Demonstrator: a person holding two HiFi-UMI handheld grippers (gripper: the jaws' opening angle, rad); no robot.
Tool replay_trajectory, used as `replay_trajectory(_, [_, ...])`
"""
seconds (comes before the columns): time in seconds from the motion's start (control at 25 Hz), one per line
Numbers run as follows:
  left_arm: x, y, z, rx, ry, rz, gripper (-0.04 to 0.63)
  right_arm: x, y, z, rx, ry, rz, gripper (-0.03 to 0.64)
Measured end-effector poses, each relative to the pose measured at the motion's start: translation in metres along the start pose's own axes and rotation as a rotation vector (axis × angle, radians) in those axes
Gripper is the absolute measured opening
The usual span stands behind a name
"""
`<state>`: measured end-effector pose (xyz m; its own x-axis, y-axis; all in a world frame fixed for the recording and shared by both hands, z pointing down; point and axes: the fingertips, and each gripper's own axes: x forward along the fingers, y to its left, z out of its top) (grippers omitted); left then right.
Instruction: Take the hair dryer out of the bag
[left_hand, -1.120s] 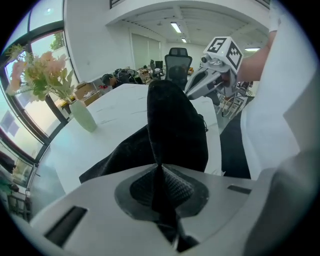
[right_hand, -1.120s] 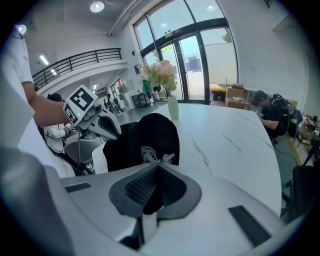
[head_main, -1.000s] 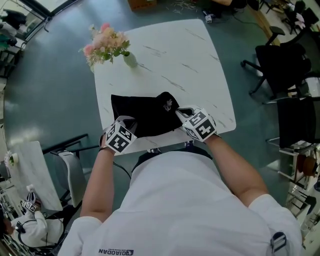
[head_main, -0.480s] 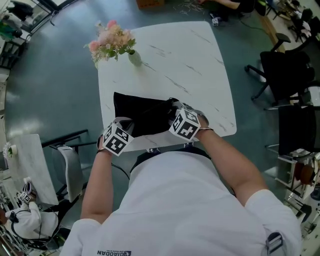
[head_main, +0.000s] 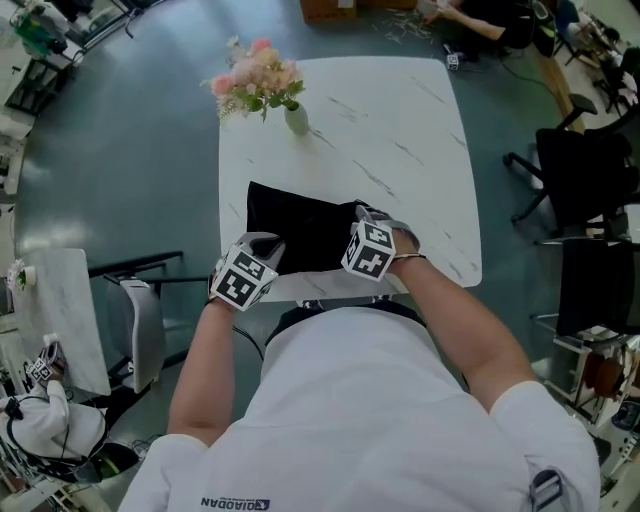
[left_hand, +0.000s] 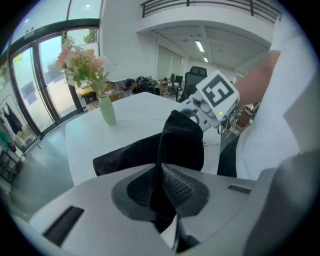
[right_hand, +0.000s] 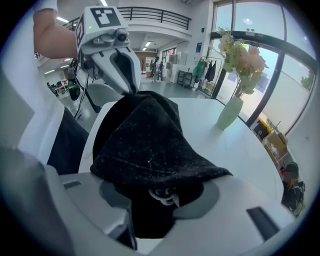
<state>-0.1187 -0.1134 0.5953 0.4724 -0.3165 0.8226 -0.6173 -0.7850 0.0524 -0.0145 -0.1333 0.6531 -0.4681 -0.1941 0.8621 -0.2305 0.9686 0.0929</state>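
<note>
A black cloth bag (head_main: 300, 232) lies on the white marble table (head_main: 400, 120) near its front edge. My left gripper (head_main: 266, 252) is shut on a fold of the bag's near-left edge; black cloth (left_hand: 177, 145) rises from between its pads (left_hand: 177, 187). My right gripper (head_main: 358, 218) sits at the bag's near-right end. Its jaws have just been opening and stand apart, with black bag cloth (right_hand: 145, 145) draped over and between them and a small white cord loop (right_hand: 161, 195) in the gap. The hair dryer is hidden.
A vase of pink flowers (head_main: 262, 82) stands at the table's far-left corner. Black office chairs (head_main: 585, 170) are to the right, and a grey chair (head_main: 140, 330) is to the left of the table. The table's front edge runs just below both grippers.
My right gripper has moved left from the bag's raised right corner to over its near-right end and rolled. The left gripper keeps its hold on the near-left edge.
</note>
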Motion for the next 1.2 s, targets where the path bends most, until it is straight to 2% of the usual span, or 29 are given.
replay_trajectory(0.12, [-0.019,0.011,0.009,-0.120,-0.108,0.008,0.035,0.004,0.004,-0.007,-0.047,0.040,-0.005,0.222])
replay_trajectory(0.28, [-0.037,0.054,0.007,-0.323,-0.222,0.087,0.035,0.014,0.000,-0.011,-0.065,0.077,-0.040,0.221])
replay_trajectory(0.44, [-0.033,0.111,-0.012,-0.560,-0.215,0.175,0.044,0.021,-0.003,-0.016,-0.098,0.112,-0.036,0.217])
replay_trajectory(0.52, [-0.022,0.134,-0.021,-0.673,-0.189,0.169,0.082,0.021,-0.005,-0.017,-0.121,0.119,-0.033,0.204])
replay_trajectory(0.56, [-0.014,0.143,-0.024,-0.726,-0.181,0.153,0.129,0.021,-0.007,-0.017,-0.132,0.120,-0.034,0.198])
replay_trajectory(0.64, [0.003,0.158,-0.031,-0.811,-0.162,0.114,0.161,0.022,-0.012,-0.017,-0.156,0.125,-0.041,0.187])
replay_trajectory(0.72, [0.019,0.166,-0.038,-0.856,-0.128,0.078,0.175,0.023,-0.015,-0.017,-0.180,0.133,-0.042,0.184])
replay_trajectory(0.84, [0.037,0.170,-0.042,-0.877,-0.079,0.033,0.178,0.024,-0.023,-0.015,-0.229,0.141,-0.043,0.183])
replay_trajectory(1.0, [0.052,0.171,-0.041,-0.930,-0.075,-0.011,0.178,0.025,-0.033,-0.012,-0.286,0.146,-0.051,0.181])
replay_trajectory(1.12, [0.057,0.172,-0.043,-0.957,-0.081,-0.016,0.173,0.025,-0.034,-0.011,-0.299,0.142,-0.045,0.181])
replay_trajectory(1.2, [0.057,0.174,-0.047,-0.936,-0.059,0.011,0.120,0.025,-0.035,-0.010,-0.298,0.135,-0.044,0.181])
